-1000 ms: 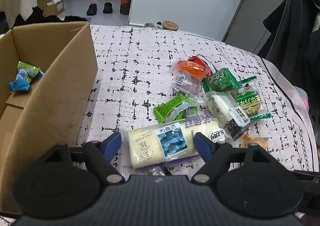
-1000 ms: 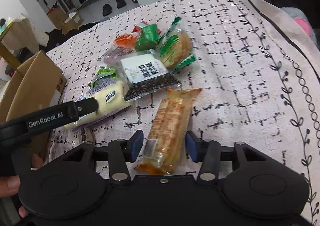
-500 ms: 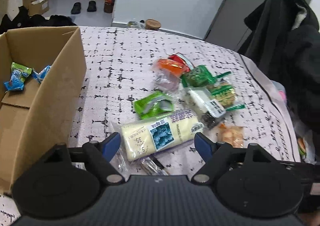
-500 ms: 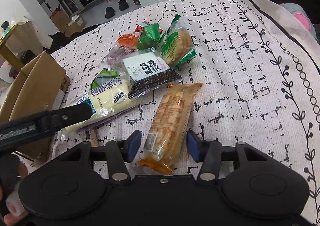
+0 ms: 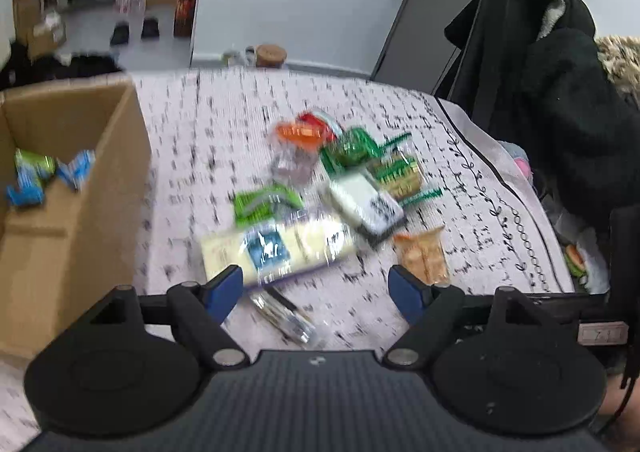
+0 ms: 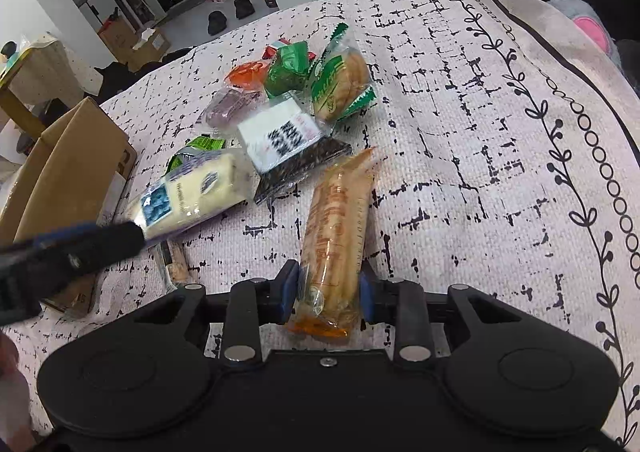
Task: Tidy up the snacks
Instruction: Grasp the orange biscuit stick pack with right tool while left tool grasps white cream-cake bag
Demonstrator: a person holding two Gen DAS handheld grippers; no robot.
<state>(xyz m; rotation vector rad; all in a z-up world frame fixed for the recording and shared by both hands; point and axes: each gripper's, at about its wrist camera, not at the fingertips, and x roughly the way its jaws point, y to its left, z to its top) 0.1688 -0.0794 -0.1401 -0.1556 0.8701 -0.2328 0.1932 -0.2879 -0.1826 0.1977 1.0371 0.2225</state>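
Note:
My right gripper (image 6: 327, 290) is shut on the near end of a long orange snack pack (image 6: 336, 236) that lies on the cloth; the pack also shows in the left wrist view (image 5: 422, 256). My left gripper (image 5: 316, 286) is open and empty, held above and short of a pale yellow cake pack (image 5: 276, 250), also in the right wrist view (image 6: 192, 193). A pile of snacks lies beyond: a black-and-white pack (image 6: 290, 147), a green biscuit pack (image 6: 342, 77), an orange-topped pack (image 6: 240, 91). An open cardboard box (image 5: 72, 187) at the left holds blue-green packets (image 5: 34, 175).
A patterned pink cloth (image 6: 480, 131) covers the table, its edge at the right. A small clear wrapper (image 5: 286, 318) lies near my left fingers. A dark coat (image 5: 560, 99) hangs beyond the table's right side. The left view is motion-blurred.
My right gripper has closed on the orange snack pack's near end. My left gripper has pulled back and up from the yellow cake pack, still open.

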